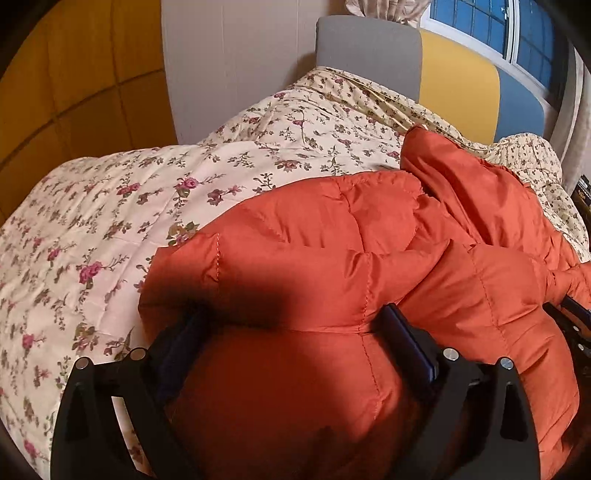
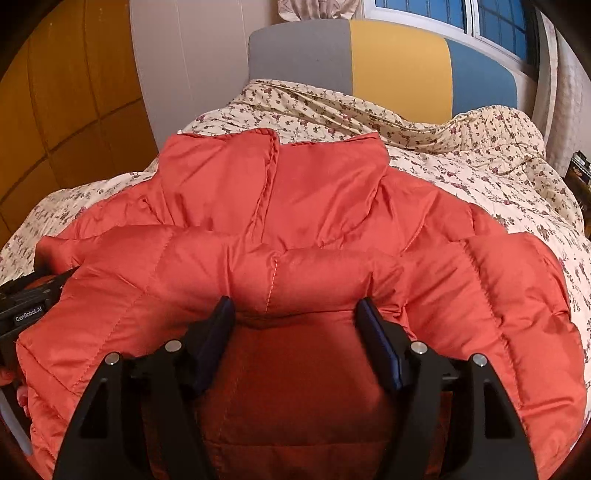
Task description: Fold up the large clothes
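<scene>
- Orange puffer jacket [image 2: 295, 221] is lying spread across a bed, collar [image 2: 273, 162] pointing toward the headboard [image 2: 369, 59].
- Floral quilt [image 1: 110, 221] is covering the bed beneath and around the jacket.
- Left hand-held gripper [image 1: 291, 325] is pressing into the jacket's near edge, its jaws standing apart with quilted fabric bulging between them.
- Right hand-held gripper [image 2: 295, 314] is doing likewise beside it, jaws spread around a padded fold, not pinched together.

1 orange puffer jacket [image 2: 295, 229] lies on 1 bed with 1 floral quilt [image 1: 110, 221]. 2 hand-held grippers show: left [image 1: 291, 332], right [image 2: 295, 317]. 1 headboard [image 2: 369, 62] has 3 colour panels, 1 window [image 2: 443, 14], perhaps 1 curtain [image 2: 317, 9].
</scene>
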Tool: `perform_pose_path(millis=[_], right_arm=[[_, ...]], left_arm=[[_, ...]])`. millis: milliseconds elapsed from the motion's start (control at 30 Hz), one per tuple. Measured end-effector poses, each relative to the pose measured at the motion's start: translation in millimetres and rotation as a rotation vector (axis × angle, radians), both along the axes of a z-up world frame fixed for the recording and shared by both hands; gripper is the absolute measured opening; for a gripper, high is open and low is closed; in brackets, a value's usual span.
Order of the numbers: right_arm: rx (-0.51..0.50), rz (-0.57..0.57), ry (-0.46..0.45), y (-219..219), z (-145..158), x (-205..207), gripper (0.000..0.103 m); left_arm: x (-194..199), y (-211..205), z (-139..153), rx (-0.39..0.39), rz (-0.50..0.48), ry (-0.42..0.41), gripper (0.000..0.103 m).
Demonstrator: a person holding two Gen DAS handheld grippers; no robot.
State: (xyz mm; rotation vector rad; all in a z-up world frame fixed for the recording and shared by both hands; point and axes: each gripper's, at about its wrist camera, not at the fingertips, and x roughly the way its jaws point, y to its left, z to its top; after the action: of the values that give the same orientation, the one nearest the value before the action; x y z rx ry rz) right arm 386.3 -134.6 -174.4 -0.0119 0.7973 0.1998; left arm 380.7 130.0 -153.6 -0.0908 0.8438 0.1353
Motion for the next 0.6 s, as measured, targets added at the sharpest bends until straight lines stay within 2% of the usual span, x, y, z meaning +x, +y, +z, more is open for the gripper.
perform_pose_path(millis=[167,233,367,433,533,600], right_arm=[[-0.006,-0.002,-0.005,-0.2,-0.3,-3.0,0.07],[0.002,0.0,0.0,-1.5,1.0,-3.8,0.071],[0.049,0.001,0.0,-14.3,14.1,-18.1,0.074],[0.075,0.005,-0.015,-23.5,24.0,-33.0,0.074],[0.033,-0.005,-0.008,-29.4,27.3,-44.7,0.073],[0.009,-0.015,0.014,-33.4,17.0,-46.7,0.075]], left_arm=[[-8.7,-8.8,6.4,0.058,0.019,-0.004,0.095],[-26.1,-13.1,18.3,0.088,0.046,-0.032,0.095],[-61.1,-23.4,39.1,0.012,0.01,-0.132,0.097],[-72.1,-33.9,42.5,0.027,-0.034,-0.162,0.099],[-65.1,-43.6,28.3,0.076,-0.064,-0.108,0.1],[-53.8,-41.0,15.2,0.061,-0.053,-0.051,0.1]])
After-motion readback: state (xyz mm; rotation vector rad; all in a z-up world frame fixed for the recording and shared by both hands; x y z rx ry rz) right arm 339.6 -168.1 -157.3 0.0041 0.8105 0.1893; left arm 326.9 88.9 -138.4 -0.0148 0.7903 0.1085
